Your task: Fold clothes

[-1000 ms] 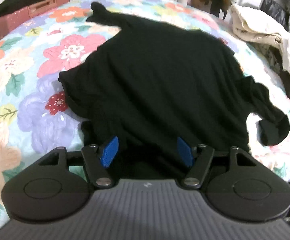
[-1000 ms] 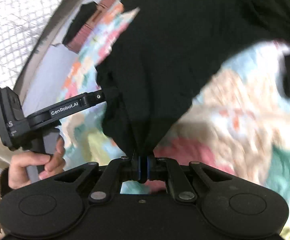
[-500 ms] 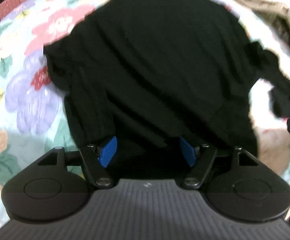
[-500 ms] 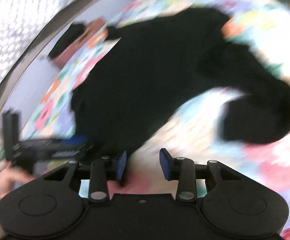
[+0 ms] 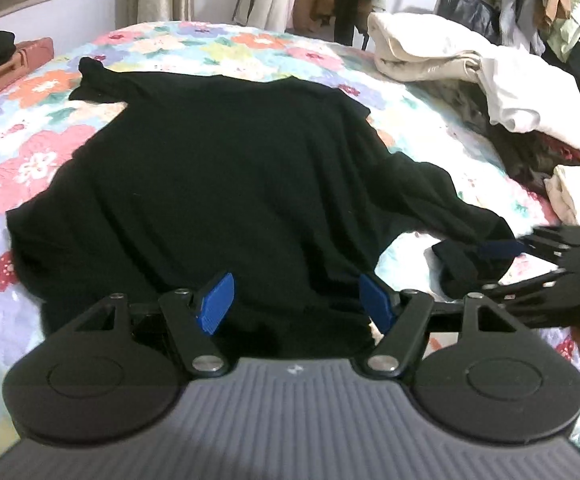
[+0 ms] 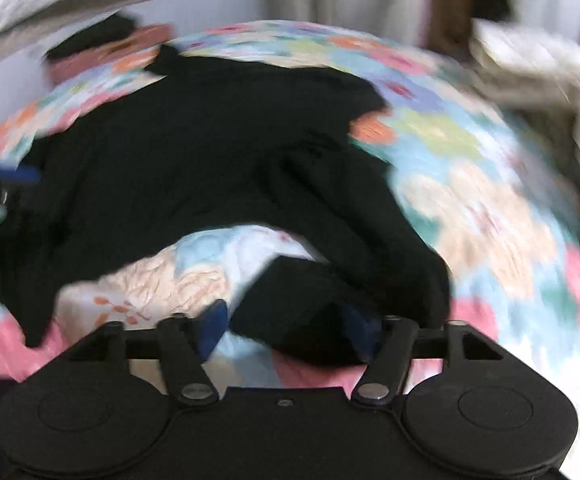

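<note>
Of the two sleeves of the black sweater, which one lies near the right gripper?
The curled sleeve on the sweater's right side, whose cuff lies by the right gripper. The other sleeve stretches away at the far left, near the pink case.

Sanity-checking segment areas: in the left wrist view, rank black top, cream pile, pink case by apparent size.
1. black top, covers most of the bedspread in view.
2. cream pile, clearly smaller, but farther off.
3. pink case, smallest; cut off by the frame edge, so true size is unsure.

Black knit long-sleeved top [image 5: 218,168] on a pastel floral-print bedspread [image 5: 42,148]; cream and white crumpled clothes pile [image 5: 470,68] beside it.
</note>
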